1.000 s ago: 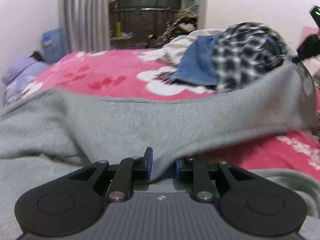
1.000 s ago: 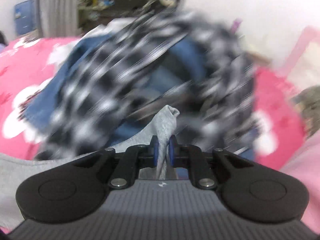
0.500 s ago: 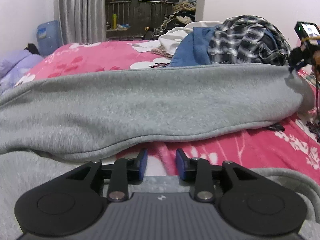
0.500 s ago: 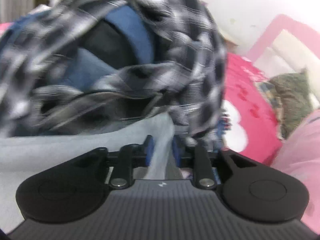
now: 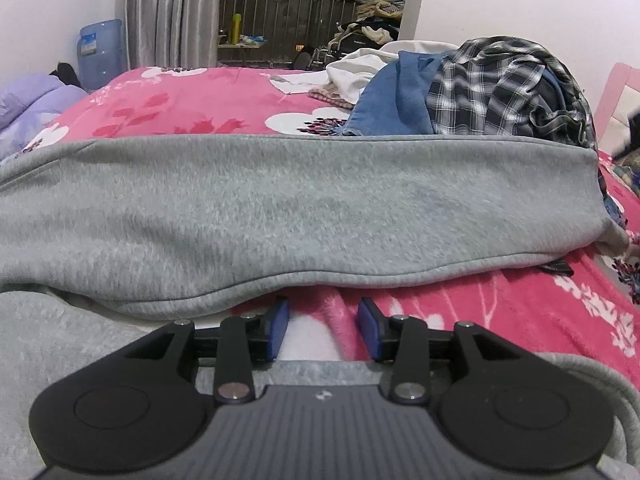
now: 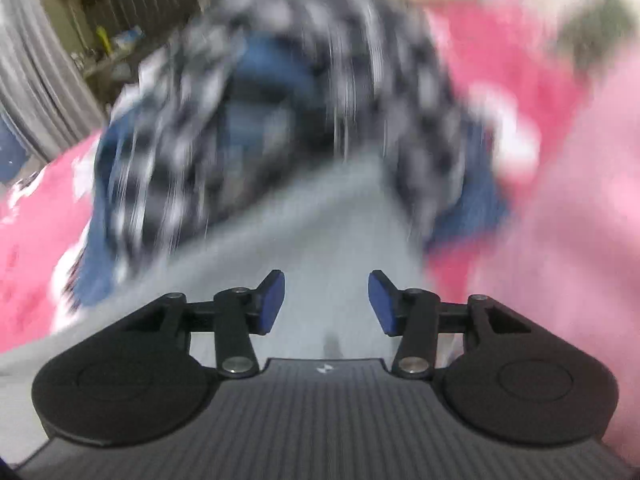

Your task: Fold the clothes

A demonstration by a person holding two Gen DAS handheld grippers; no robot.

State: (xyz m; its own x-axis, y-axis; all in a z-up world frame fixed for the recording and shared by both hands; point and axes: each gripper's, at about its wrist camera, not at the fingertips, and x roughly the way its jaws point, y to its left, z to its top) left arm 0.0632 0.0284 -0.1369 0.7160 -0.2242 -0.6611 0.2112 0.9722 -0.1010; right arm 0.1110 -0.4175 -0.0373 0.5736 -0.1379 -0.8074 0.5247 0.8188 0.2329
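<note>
A grey fleece garment (image 5: 280,208) lies across the pink flowered bedspread (image 5: 500,312), one part folded over in a long band. My left gripper (image 5: 323,326) is open and empty, just in front of the band's lower hem, with more grey cloth under it. My right gripper (image 6: 326,300) is open and empty above the grey cloth (image 6: 320,232); its view is blurred by motion.
A heap of clothes lies at the back right of the bed: a plaid shirt (image 5: 504,92), blue denim (image 5: 388,104) and white cloth (image 5: 360,72). The heap fills the right wrist view (image 6: 280,100). A lilac jacket (image 5: 28,96) lies at far left, a pink headboard (image 5: 616,96) at right.
Both grippers have opened and let go of the grey garment. The folded band has dropped flat onto the bed. The right gripper has pulled back from the clothes heap.
</note>
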